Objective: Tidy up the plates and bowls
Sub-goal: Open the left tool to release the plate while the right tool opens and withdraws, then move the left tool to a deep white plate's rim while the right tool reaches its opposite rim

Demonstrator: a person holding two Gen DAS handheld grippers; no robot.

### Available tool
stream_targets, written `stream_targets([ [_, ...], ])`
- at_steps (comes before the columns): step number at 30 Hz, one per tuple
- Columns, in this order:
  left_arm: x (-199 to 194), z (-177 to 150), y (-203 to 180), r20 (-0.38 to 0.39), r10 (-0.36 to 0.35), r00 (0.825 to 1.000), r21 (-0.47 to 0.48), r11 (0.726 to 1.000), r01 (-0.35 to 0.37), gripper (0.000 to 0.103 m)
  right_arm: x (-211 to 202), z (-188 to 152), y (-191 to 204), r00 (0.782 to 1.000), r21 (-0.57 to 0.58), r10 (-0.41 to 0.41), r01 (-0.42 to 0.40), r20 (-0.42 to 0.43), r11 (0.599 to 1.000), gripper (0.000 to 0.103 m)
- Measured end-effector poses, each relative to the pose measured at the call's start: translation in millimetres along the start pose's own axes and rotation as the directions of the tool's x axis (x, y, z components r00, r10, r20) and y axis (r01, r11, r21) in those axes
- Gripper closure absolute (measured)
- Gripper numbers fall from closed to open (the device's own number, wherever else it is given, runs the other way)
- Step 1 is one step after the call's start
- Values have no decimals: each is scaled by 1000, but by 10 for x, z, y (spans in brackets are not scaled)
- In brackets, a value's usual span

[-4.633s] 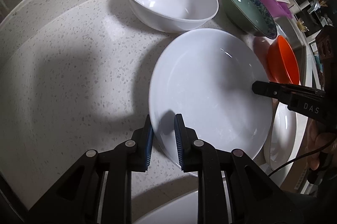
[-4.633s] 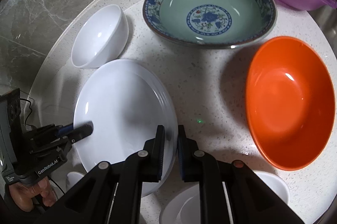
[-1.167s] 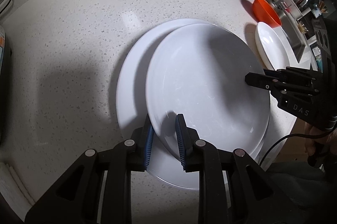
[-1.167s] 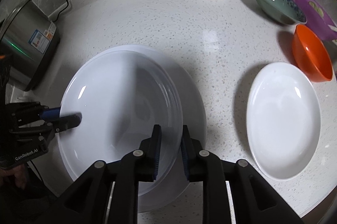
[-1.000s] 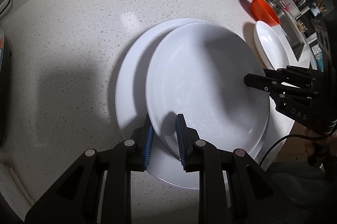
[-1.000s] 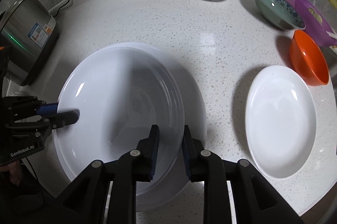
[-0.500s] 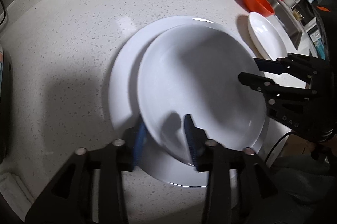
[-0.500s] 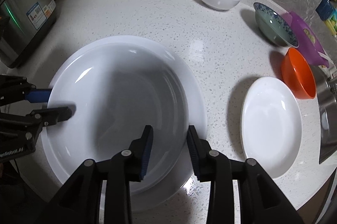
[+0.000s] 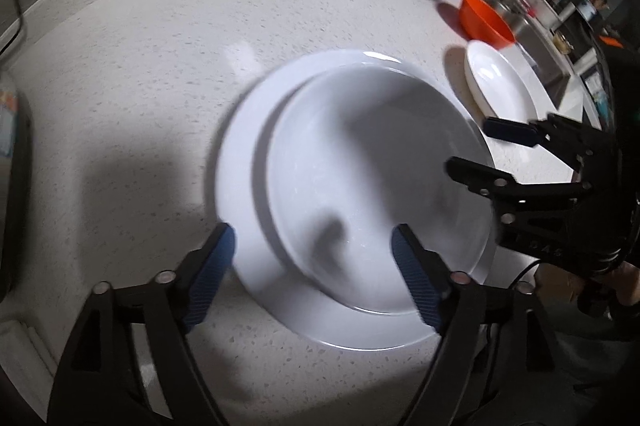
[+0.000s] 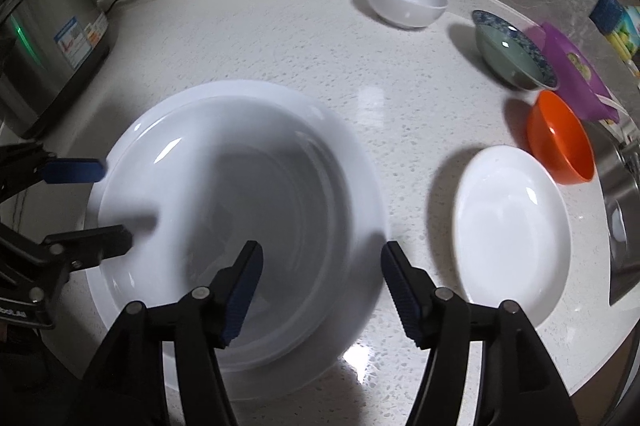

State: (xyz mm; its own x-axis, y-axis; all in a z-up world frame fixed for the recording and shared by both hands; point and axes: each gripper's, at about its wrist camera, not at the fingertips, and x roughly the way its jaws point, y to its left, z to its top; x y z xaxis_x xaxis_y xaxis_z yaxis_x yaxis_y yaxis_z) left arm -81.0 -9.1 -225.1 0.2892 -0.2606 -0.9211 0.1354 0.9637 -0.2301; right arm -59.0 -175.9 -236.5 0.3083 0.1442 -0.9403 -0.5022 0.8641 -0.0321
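Note:
A deep white plate rests inside a larger white plate on the speckled counter. My left gripper is open, its fingers standing either side of the plates' near rim, holding nothing. It also shows in the right wrist view, open at the plates' left edge. My right gripper is open and empty over the plates' near right rim. It also shows in the left wrist view.
An oval white plate lies to the right. An orange bowl, a green patterned bowl, a white bowl and a purple container stand further back. A steel cooker stands at the left. A sink lies at the right.
Both grippers have opened wide and let go of the deep white plate, which now rests in the larger plate. Both have drawn back and up a little.

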Motion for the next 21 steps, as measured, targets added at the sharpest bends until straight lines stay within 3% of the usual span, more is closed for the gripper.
stream_targets([
  [3,-149,38,63,53,3,999,-55,999,0,19,-186,-6,-112,999,41,9,-11,45,999,38],
  [5,-252,81,76,80,5,997,-80,997,2,13,-353,-1,-255,995,78,34,-41,95,996,35],
  [7,-329,145,22,102,-30,994,-56,998,36,11,-566,-23,-489,985,125,67,-87,162,988,32],
  [9,-425,230,-126,130,-52,990,4,999,52,1,-714,-82,-748,974,173,81,-118,209,978,30],
  [11,-460,318,-266,114,-59,992,40,998,54,1,-776,-135,-1023,968,221,91,-145,235,964,30],
  [14,-374,505,-369,53,-51,997,-37,998,53,1,-724,-242,-1588,964,346,131,-208,231,915,29],
  [17,-257,688,-381,41,-54,998,-137,989,59,2,-580,-383,-2161,953,484,203,-289,223,826,29],
  [18,-178,786,-442,18,-72,997,-135,988,74,2,-533,-447,-2347,949,519,221,-307,223,798,29],
  [21,12,1021,-687,-19,-63,998,-69,996,62,2,-459,-585,-2624,946,551,233,-321,225,771,29],
])
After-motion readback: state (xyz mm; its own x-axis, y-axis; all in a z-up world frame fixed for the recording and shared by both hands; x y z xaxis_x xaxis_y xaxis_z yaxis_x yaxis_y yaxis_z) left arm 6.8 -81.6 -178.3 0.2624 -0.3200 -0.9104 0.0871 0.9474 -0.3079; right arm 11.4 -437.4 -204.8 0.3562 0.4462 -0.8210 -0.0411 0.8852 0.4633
